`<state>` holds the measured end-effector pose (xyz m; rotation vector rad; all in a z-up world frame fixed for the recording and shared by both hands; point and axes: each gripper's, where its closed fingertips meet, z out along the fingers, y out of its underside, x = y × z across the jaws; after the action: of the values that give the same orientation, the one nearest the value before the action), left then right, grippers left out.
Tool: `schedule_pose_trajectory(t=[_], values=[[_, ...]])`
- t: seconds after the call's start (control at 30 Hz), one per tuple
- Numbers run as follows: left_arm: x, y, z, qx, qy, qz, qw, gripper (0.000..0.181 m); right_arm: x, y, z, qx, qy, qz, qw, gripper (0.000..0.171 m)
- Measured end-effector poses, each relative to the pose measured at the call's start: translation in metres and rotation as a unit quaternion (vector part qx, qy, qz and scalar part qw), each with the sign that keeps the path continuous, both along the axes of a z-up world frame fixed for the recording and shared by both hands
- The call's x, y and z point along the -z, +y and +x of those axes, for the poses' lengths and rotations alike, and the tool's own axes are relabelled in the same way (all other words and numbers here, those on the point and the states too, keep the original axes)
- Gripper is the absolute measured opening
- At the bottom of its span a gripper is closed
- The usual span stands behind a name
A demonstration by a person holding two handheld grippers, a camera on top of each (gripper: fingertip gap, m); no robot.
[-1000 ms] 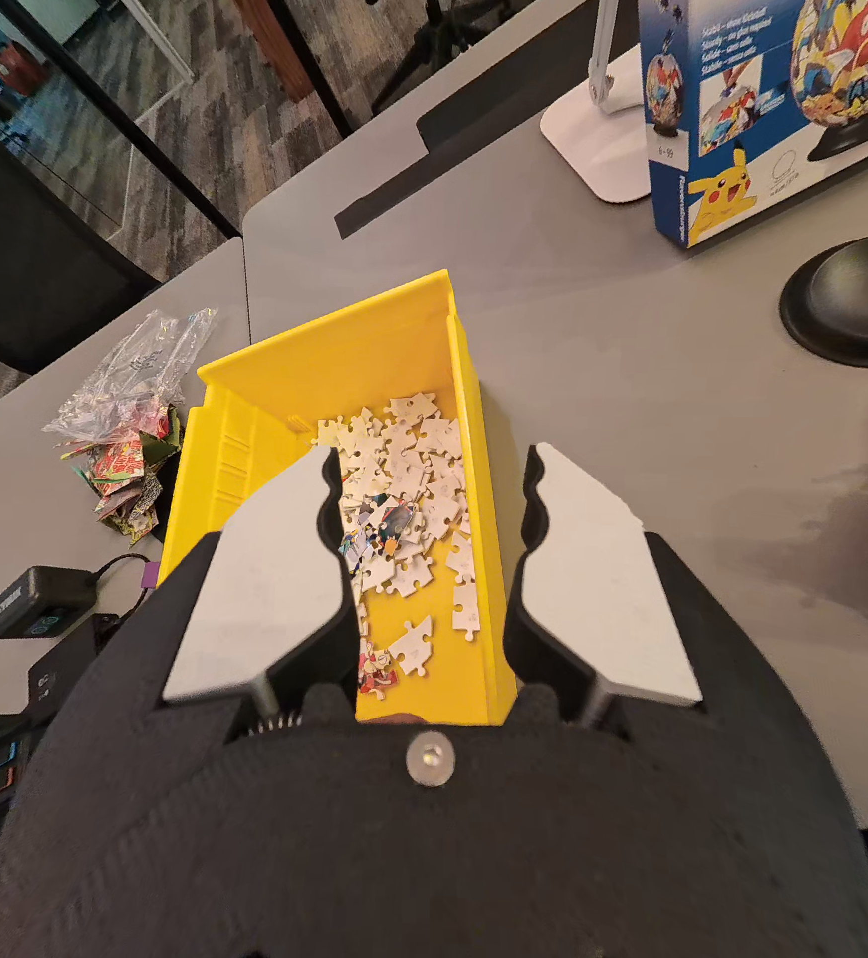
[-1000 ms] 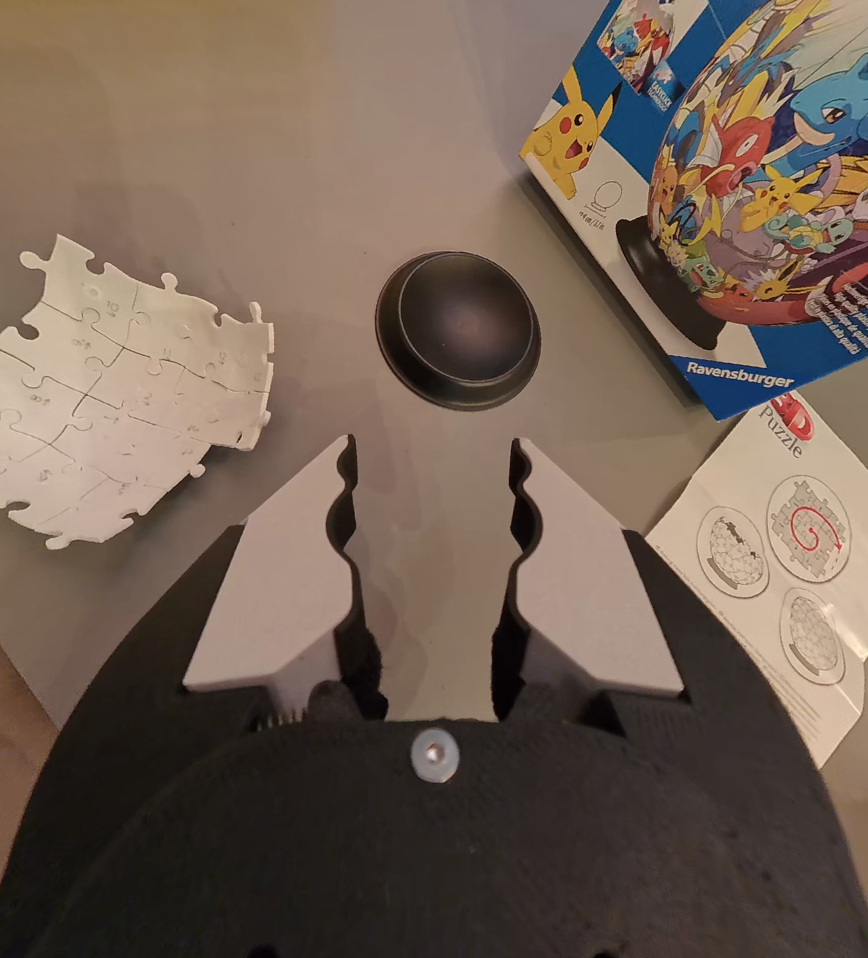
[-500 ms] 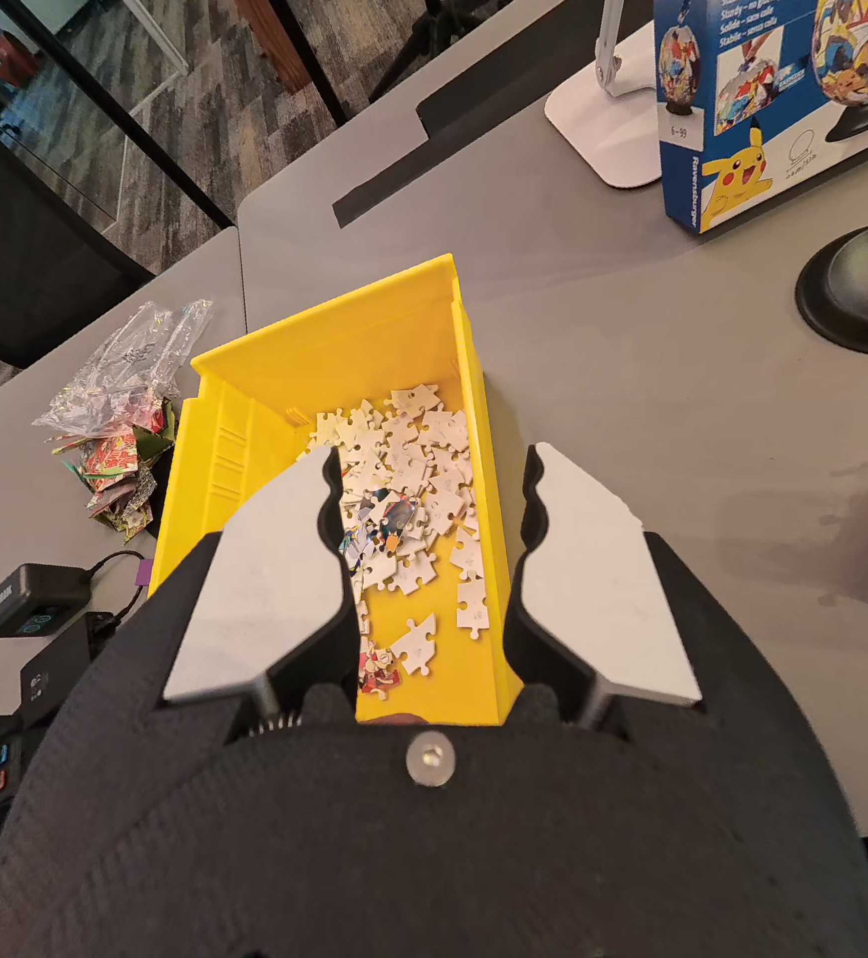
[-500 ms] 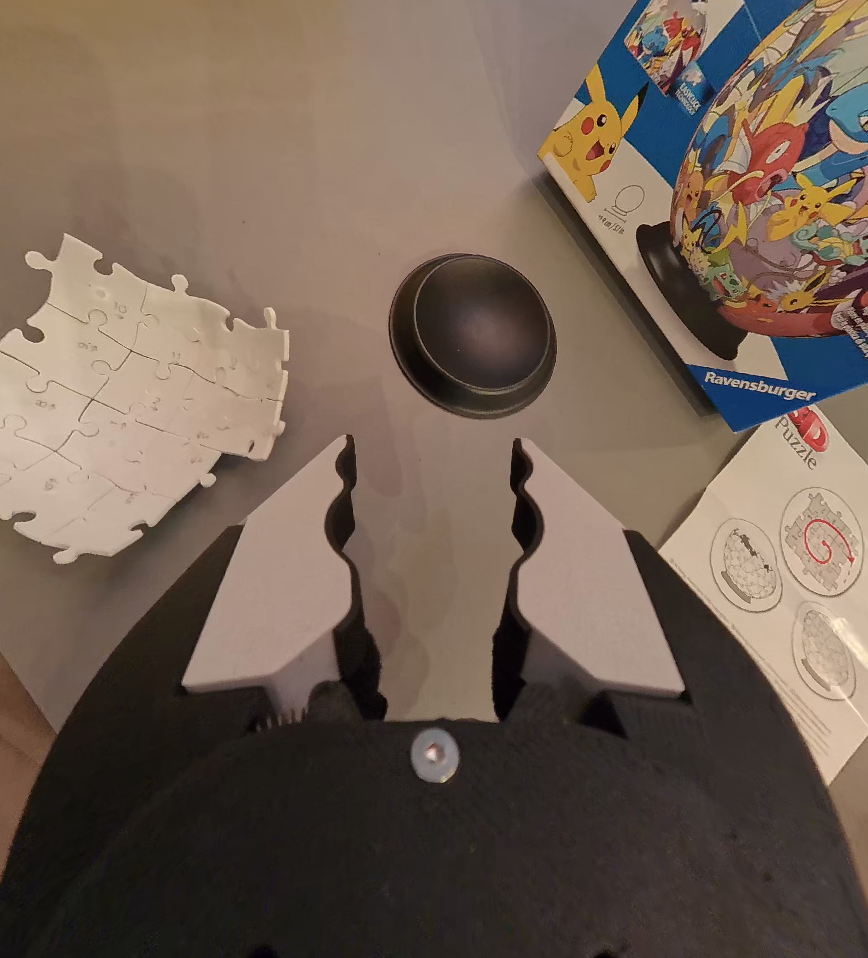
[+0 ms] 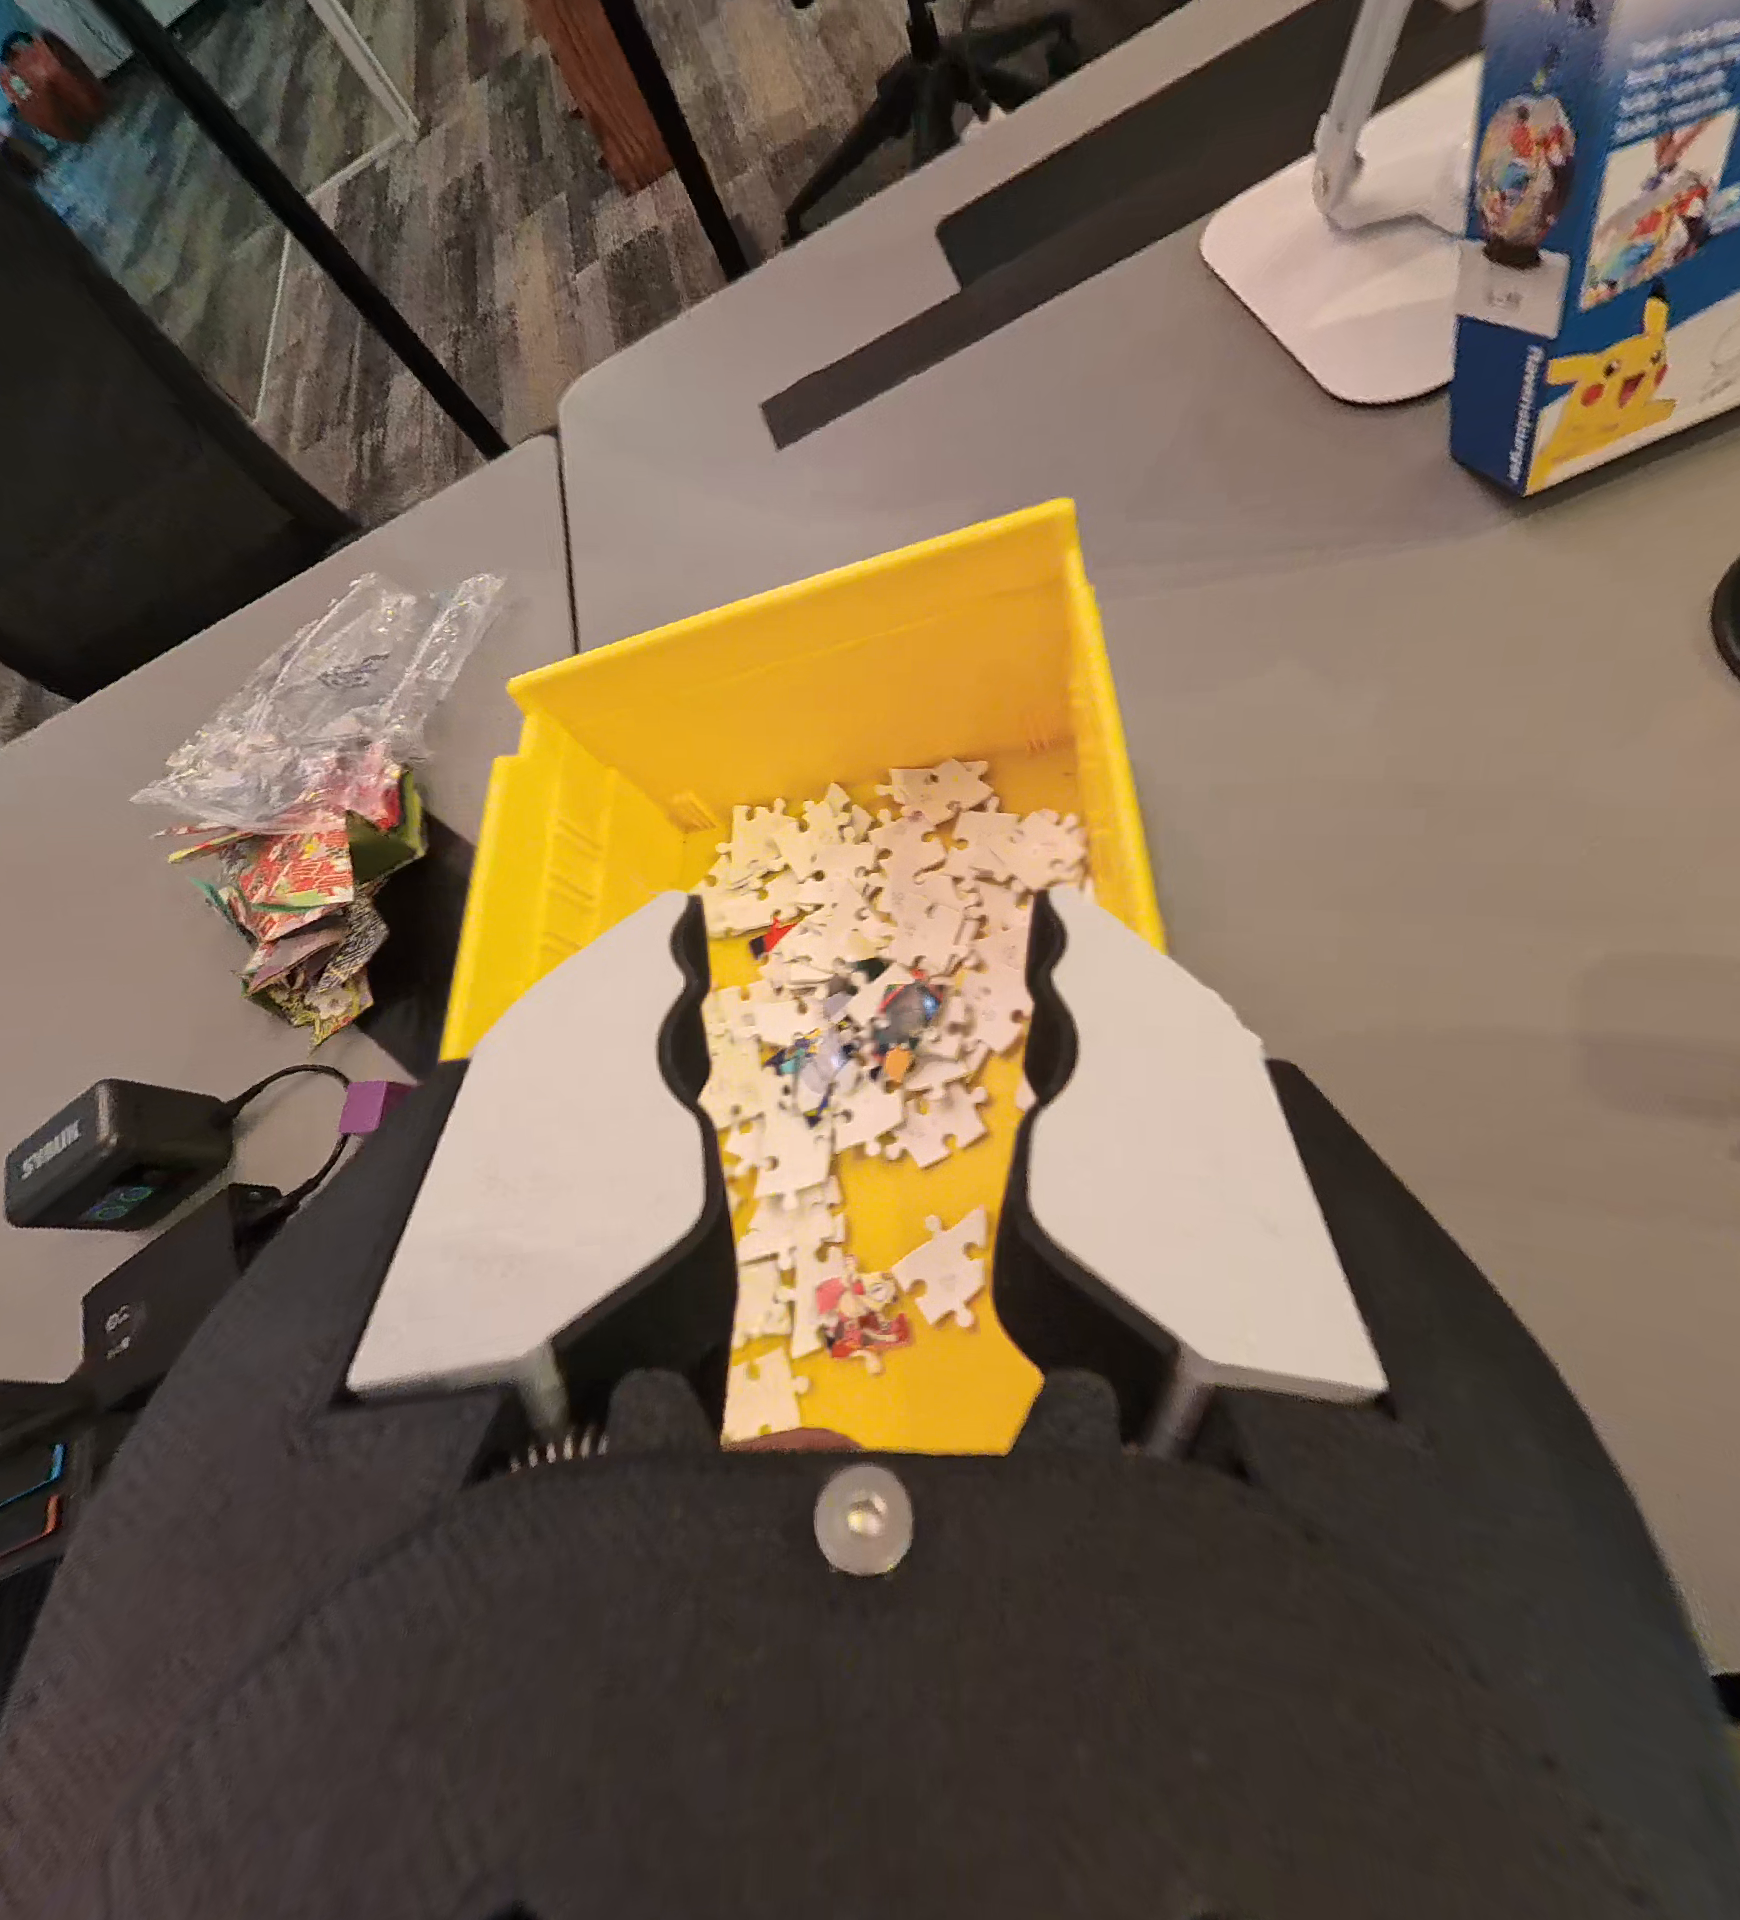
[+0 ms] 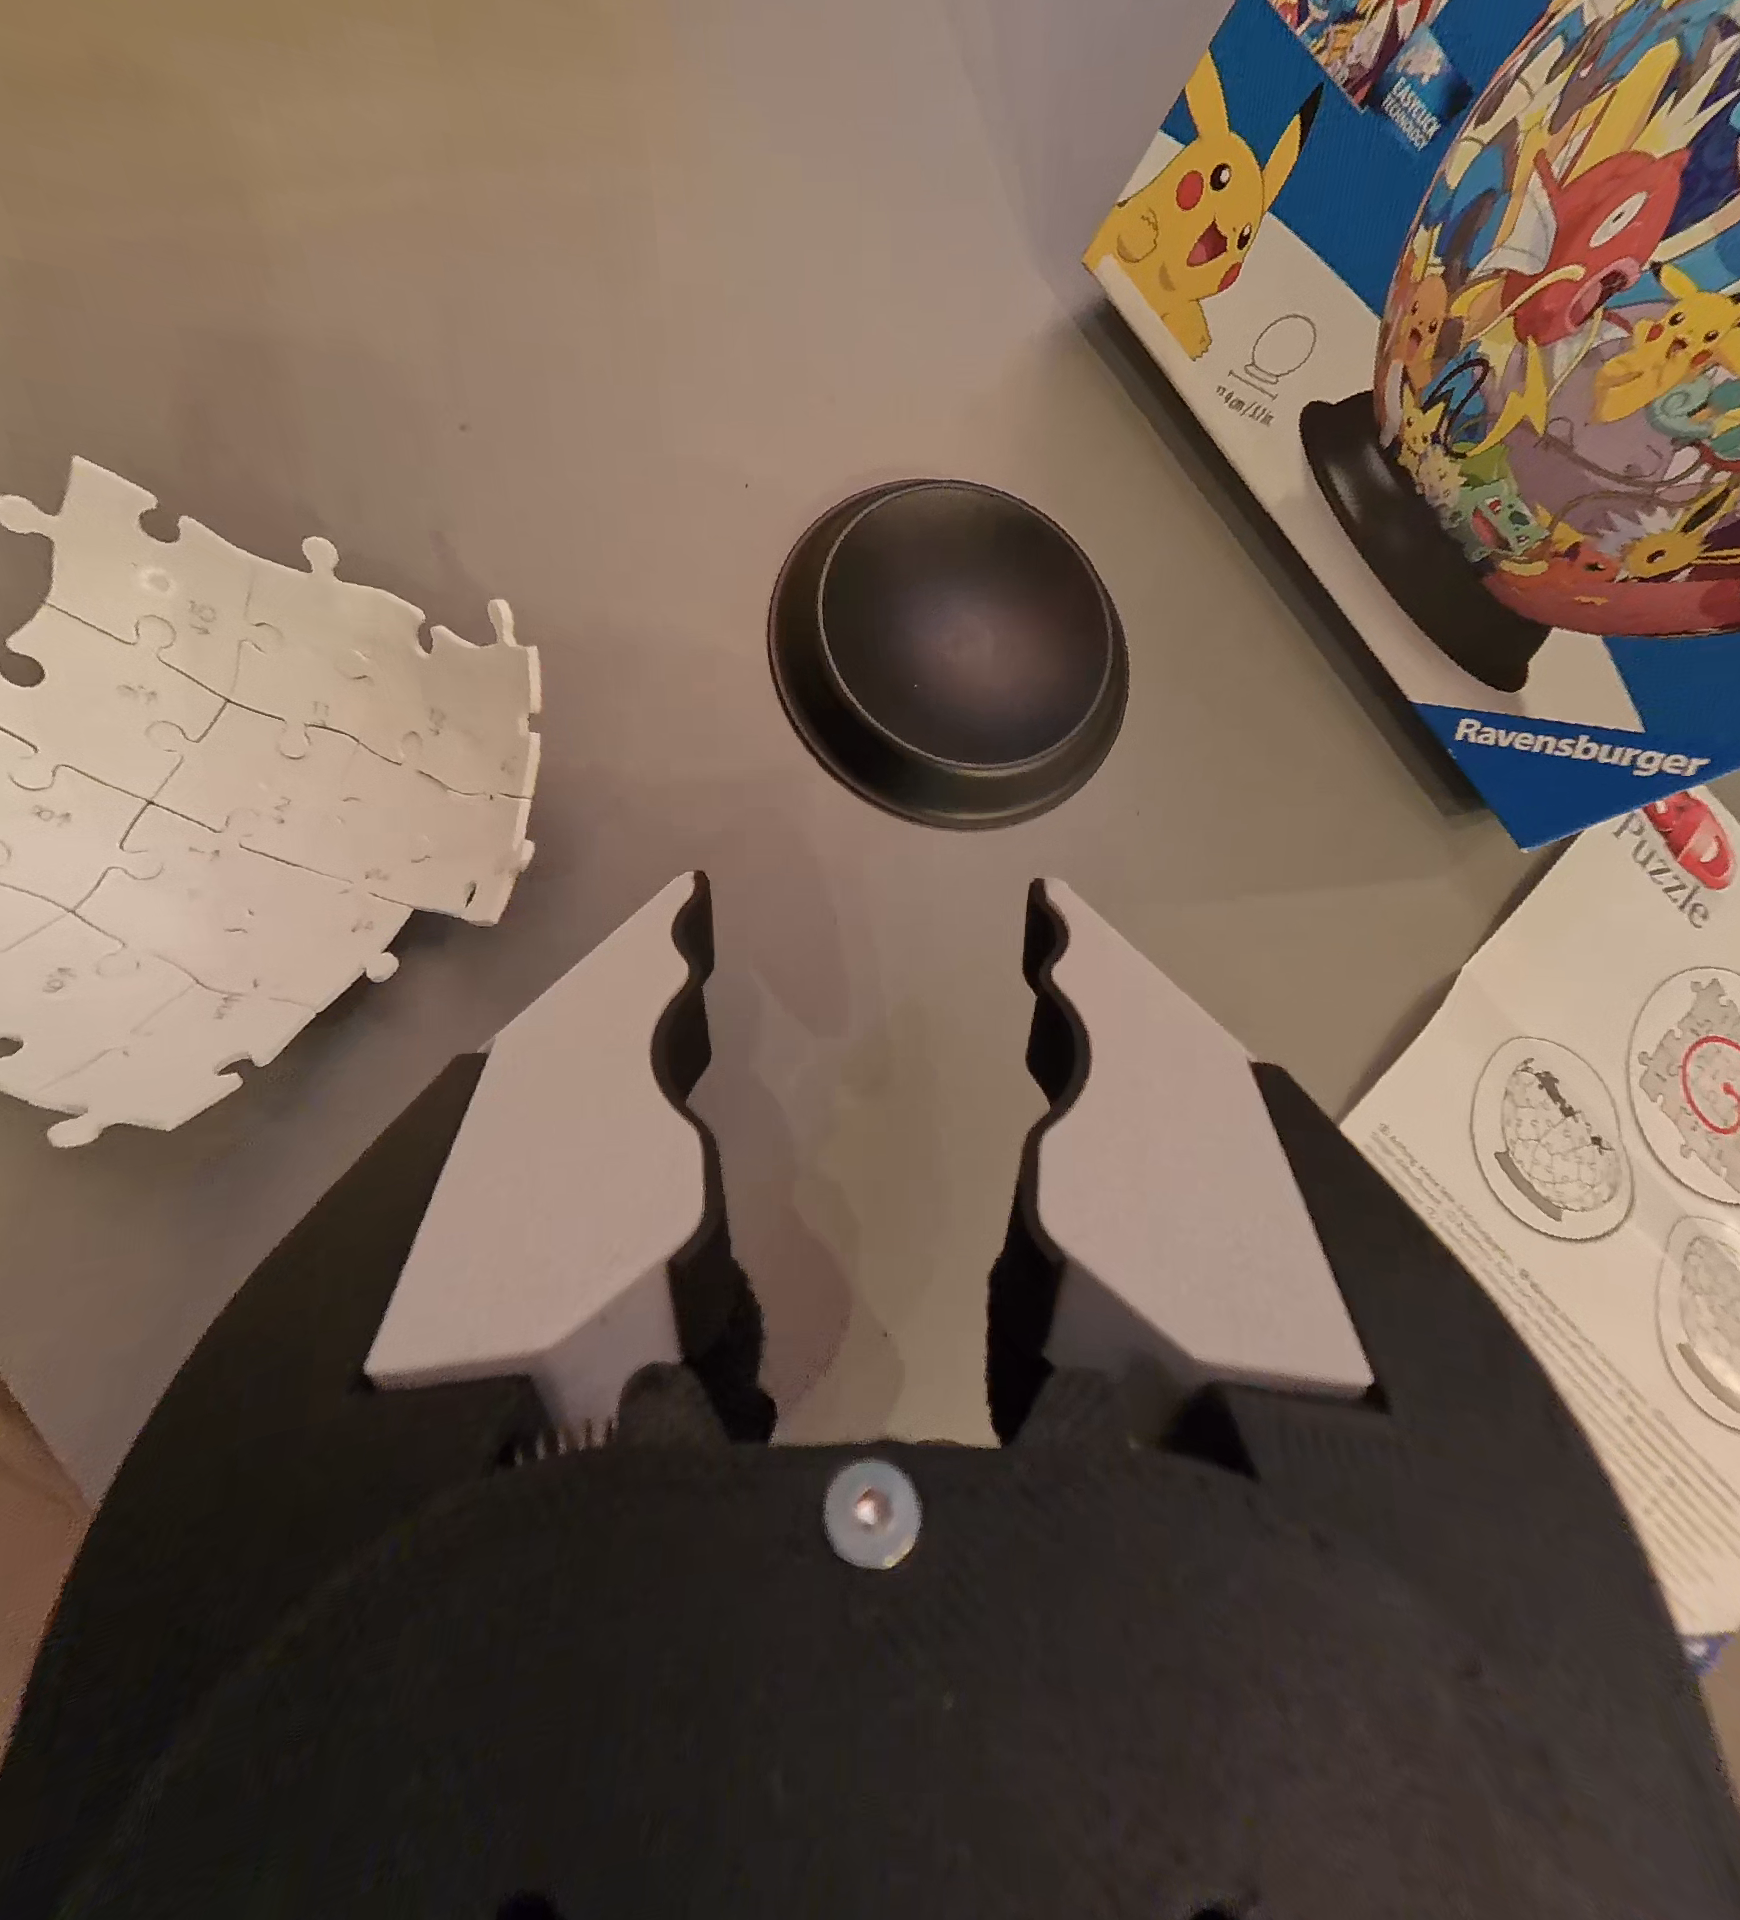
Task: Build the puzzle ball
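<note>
item 1, left gripper (image 5: 861, 920): hovering over the near half of the yellow bin (image 5: 793, 665), fingers spread wide and carrying nothing.

item 2, loose puzzle pieces (image 5: 876, 997): lying in a heap on the bin floor, directly under the gripper, mostly white backs up, a few showing colour. a lone piece (image 5: 949, 1270) is sitting apart from the heap at the bin's near end.

item 3, chargers and cables (image 5: 113, 1148): sitting left of the bin, near side. lettering is showing on one; not transcribed.

item 4, clear bag of printed scraps (image 5: 315, 790): lying left of the bin, well apart from it.

item 5, puzzle box (image 5: 1624, 291): standing beyond the bin to the right, bearing cartoon art, a brand mark and small print; not reproduced. a white stand base (image 5: 1323, 291) is sitting just beside the box.

item 6, right gripper (image 6: 866, 883): hanging over bare table, fingers spread, gripping nothing.

item 7, black ball stand (image 6: 949, 655): sitting just beyond the right gripper's tips, with nothing resting on it.

item 8, assembled curved section (image 6: 211, 790): lying left of the stand, white backs up, faint marks on the pieces.

item 9, instruction sheet (image 6: 1614, 1195): lying right of the stand, showing diagrams and text; the box is lying beyond it.

step in hand, as judged: picking the next piece from the bin, with the build looking early. the next move is calling for lowering the left gripper onto one separable piece, probably the lone one, closing on its edge, then carrying it right to the curved section while the right gripper steadies that.
</note>
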<state>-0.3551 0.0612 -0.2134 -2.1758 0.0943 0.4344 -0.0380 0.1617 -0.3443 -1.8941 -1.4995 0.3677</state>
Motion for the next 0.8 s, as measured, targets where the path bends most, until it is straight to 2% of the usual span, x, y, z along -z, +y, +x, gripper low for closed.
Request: schedule_pose_trajectory(t=[0.17,0.4,0.5,0.8], values=[[-0.002,-0.022,-0.042,-0.022,-0.034,-0.007,0.999,0.058,0.004,-0.001,-0.002,-0.005,0.004,-0.024,1.0,0.058],[0.023,-0.032,-0.067,-0.033,-0.044,-0.044,0.998,0.055,0.018,0.003,-0.003,-0.002,-0.006,-0.045,0.999,0.058],[0.031,-0.032,-0.071,-0.017,-0.059,-0.052,0.997,0.046,0.021,0.005,-0.005,-0.003,0.003,-0.055,0.998,0.058],[0.065,-0.038,-0.071,0.067,-0.064,-0.141,0.986,0.037,0.029,0.007,-0.017,-0.015,0.042,-0.096,0.994,0.058]])
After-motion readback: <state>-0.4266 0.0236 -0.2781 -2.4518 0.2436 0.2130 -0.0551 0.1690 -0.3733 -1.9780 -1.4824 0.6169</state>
